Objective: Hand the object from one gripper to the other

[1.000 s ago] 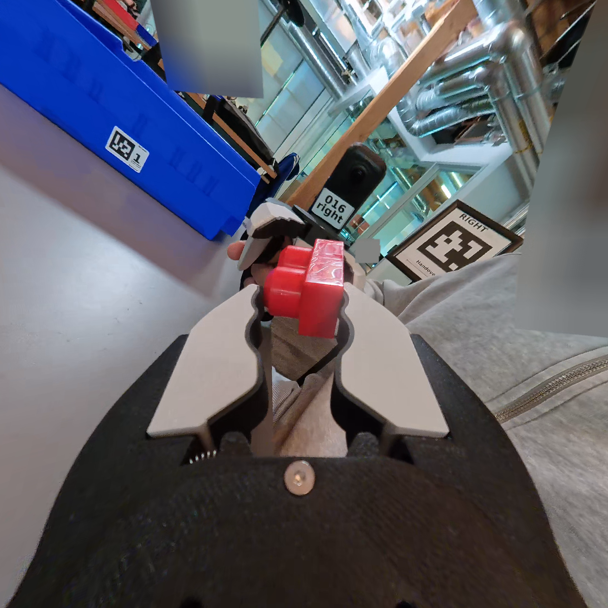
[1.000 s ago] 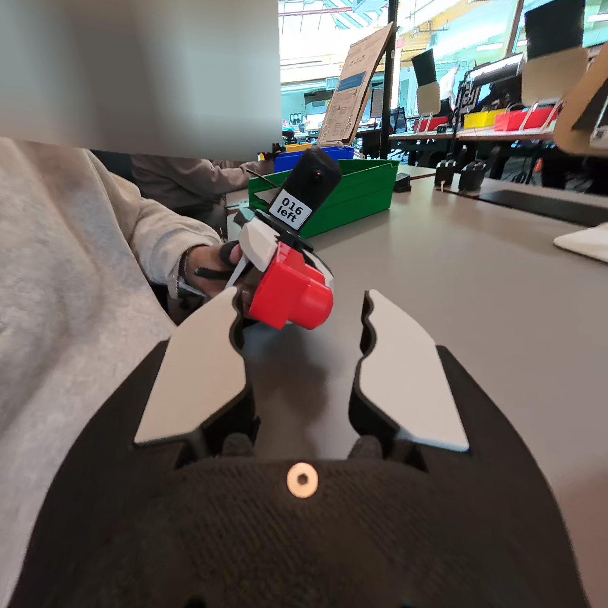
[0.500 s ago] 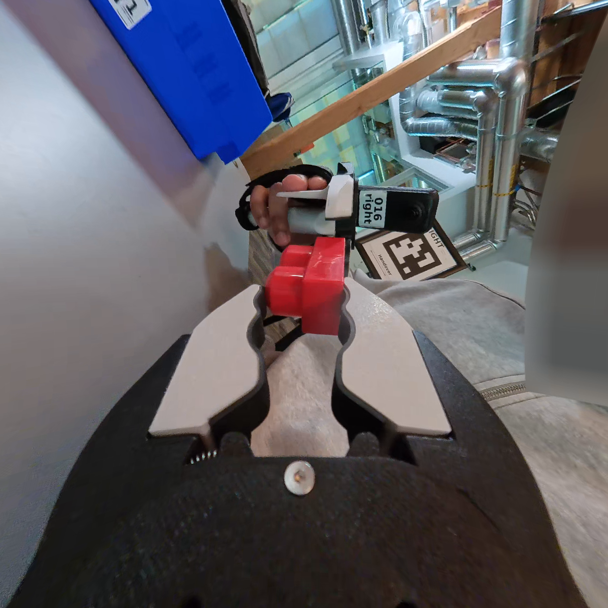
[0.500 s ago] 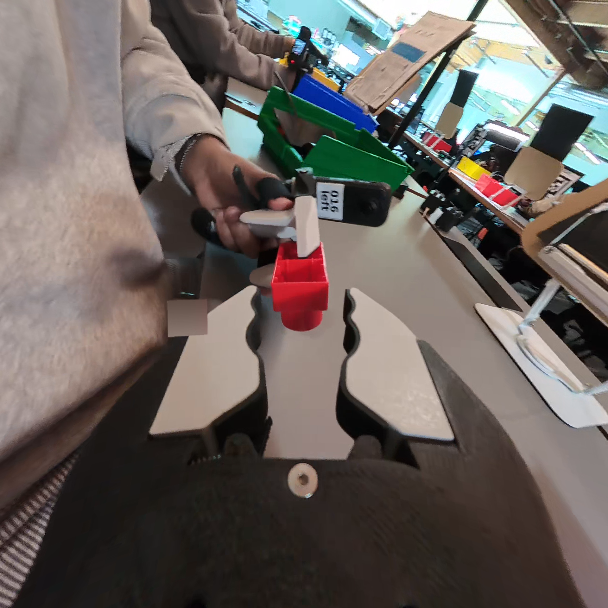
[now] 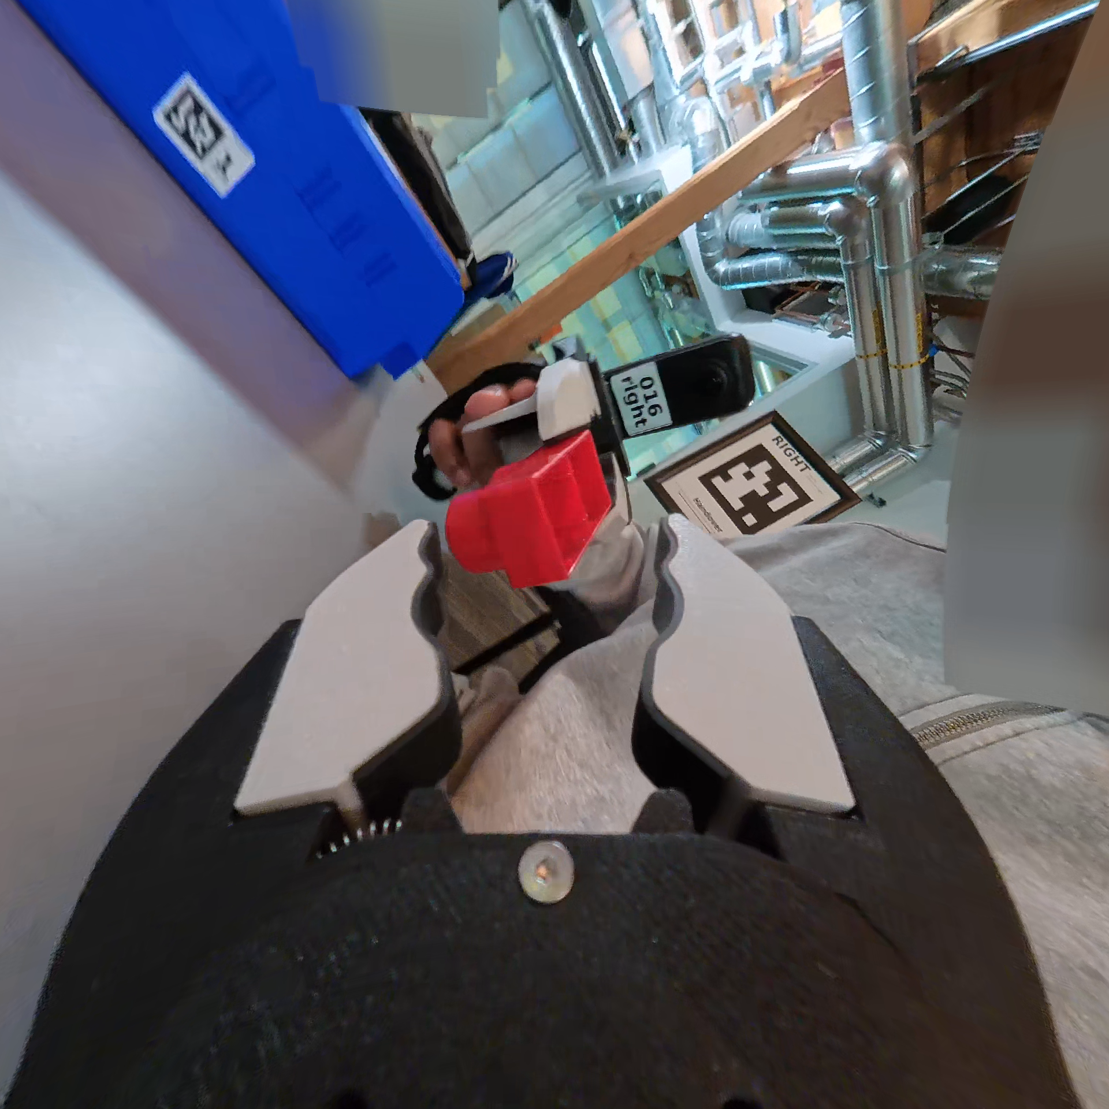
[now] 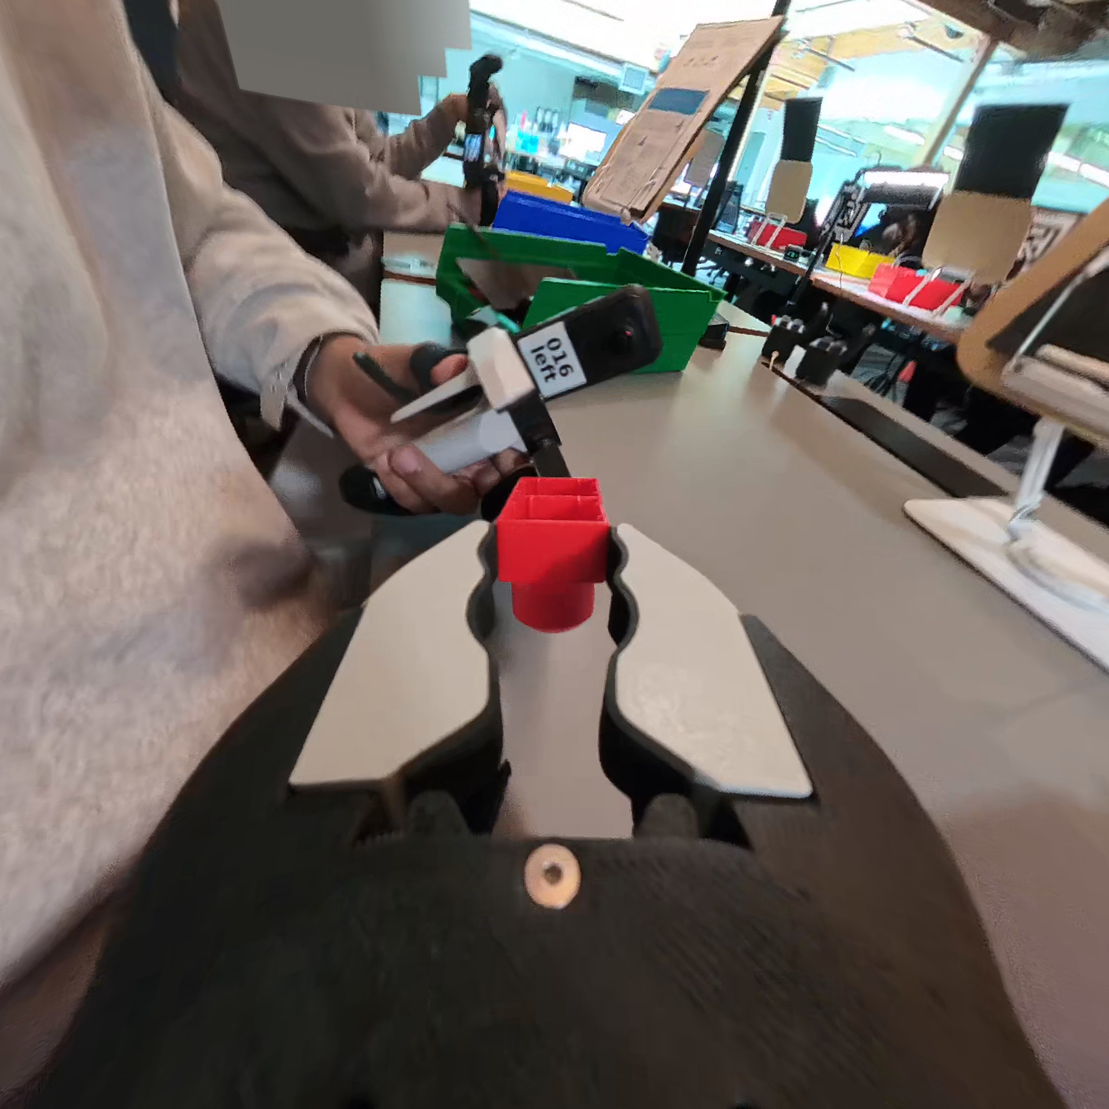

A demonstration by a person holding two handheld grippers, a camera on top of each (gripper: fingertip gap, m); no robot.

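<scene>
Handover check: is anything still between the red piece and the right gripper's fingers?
Nothing visible. The right gripper is shut on the red piece, both fingers pressed against its square part. The left gripper stands open and clear of it.

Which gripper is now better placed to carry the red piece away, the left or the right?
The right gripper: its jaws are shut on the red piece's square part. The left gripper is open, and the piece is beyond its tips.

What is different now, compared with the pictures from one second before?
The red block changed holders: the left tongs opened and released it, and the right tongs closed on it. The block remains in the air above the grey table.
</scene>
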